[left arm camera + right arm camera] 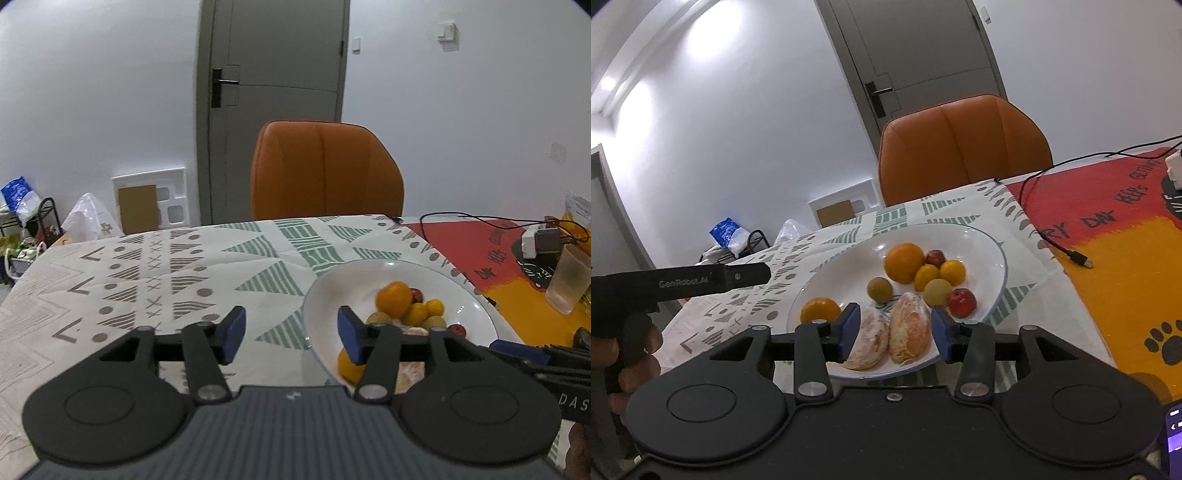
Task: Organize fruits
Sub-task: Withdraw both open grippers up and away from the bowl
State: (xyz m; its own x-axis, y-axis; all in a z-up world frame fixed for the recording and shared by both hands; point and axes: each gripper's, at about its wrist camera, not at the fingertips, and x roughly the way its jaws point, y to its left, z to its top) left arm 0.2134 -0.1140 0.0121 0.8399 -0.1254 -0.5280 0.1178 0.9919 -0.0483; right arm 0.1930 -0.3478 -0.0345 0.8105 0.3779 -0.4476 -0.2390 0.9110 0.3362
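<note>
A white plate (990,243) on the patterned tablecloth holds several fruits: a large orange (904,263), a smaller orange (820,309), small yellow and green fruits, two red ones, and two peeled orange halves (909,333) at the near rim. My right gripper (893,331) is open and empty, its blue pads on either side of the peeled halves, just above them. My left gripper (291,332) is open and empty over the plate's left rim (314,295); the fruit pile (395,299) lies to its right. The left gripper's body (679,282) shows in the right wrist view.
An orange chair (325,170) stands behind the table. A red and yellow mat (1115,236) with a black cable (1067,251) lies right of the plate. A frosted cup (569,280) and a white adapter (535,240) sit at the far right.
</note>
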